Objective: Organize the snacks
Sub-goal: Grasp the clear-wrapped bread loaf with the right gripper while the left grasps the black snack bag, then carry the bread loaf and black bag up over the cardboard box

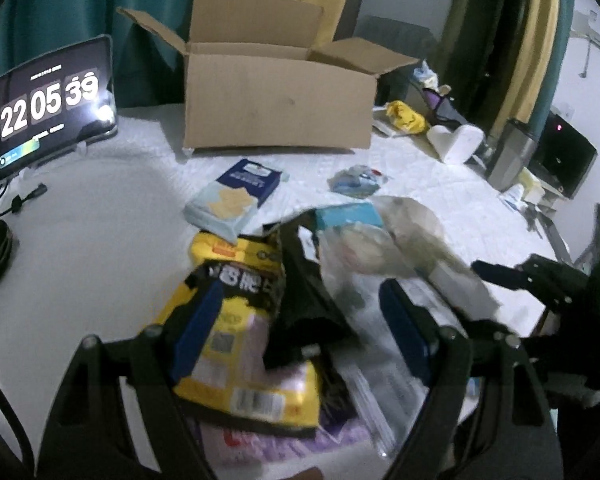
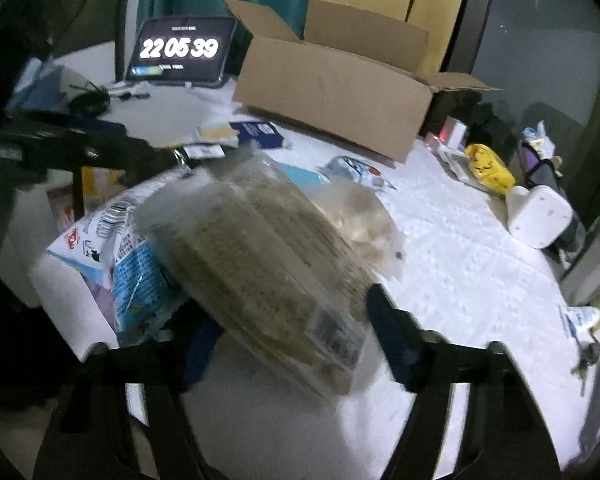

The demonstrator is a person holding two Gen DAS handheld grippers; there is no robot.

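Observation:
My left gripper (image 1: 300,332) hangs open over a heap of snacks. Its left pad lies over a yellow and black snack bag (image 1: 236,364); the right pad is clear of it. My right gripper (image 2: 296,332) is shut on a clear pack of greenish-brown crackers (image 2: 260,256), which tilts up from the table. Under that pack lies a blue and white bag (image 2: 136,276), and beside it a clear bag of pale pieces (image 2: 360,216). A blue cracker box (image 1: 236,196) and a small blue-white packet (image 1: 358,180) lie in front of the open cardboard box (image 1: 276,100).
A tablet showing a clock (image 1: 52,104) stands at the back left, with cables beside it. Right of the cardboard box lie a yellow bag (image 1: 406,118) and a white container (image 1: 456,142). The table (image 1: 80,248) has a white cover.

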